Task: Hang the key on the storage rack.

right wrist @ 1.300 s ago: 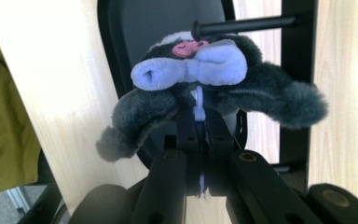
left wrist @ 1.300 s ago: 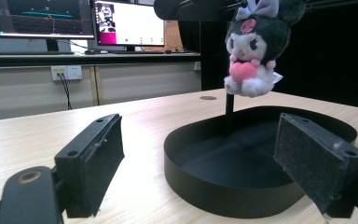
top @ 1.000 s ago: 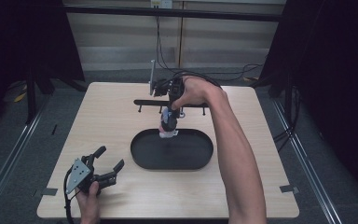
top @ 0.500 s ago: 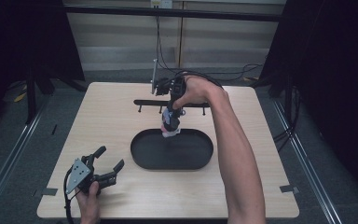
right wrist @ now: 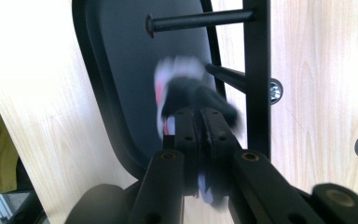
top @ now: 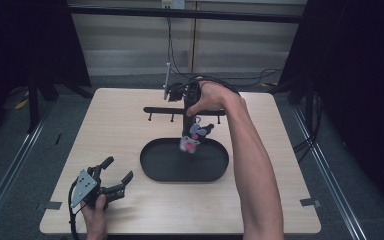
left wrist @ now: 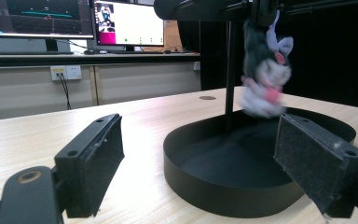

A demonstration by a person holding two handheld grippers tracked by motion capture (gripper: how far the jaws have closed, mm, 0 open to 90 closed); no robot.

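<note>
Pale wood-grain table [top: 120, 130], smooth and matt. Matt black oval tray [left wrist: 200, 186] with a smooth wall, near the front edge's middle. Rough, felt-like black pads [left wrist: 319, 161] on the left gripper [top: 111, 176]. Soft plush toy [left wrist: 263, 70], grey, white and pink, fuzzy. Black matt peg rack [right wrist: 256, 70]; shiny metal screw head [right wrist: 275, 91].

Right forearm [top: 252, 165] extends from the bottom edge up to the centre of the high view, its hand [top: 211, 97] gripping the black two-jaw right gripper [top: 192, 131], which points downward, jaws pressed together. At lower left, the left hand [top: 95, 215] holds the black left gripper [top: 117, 176], topped by a grey three-cornered plate, low and level, jaws spread wide apart.
</note>
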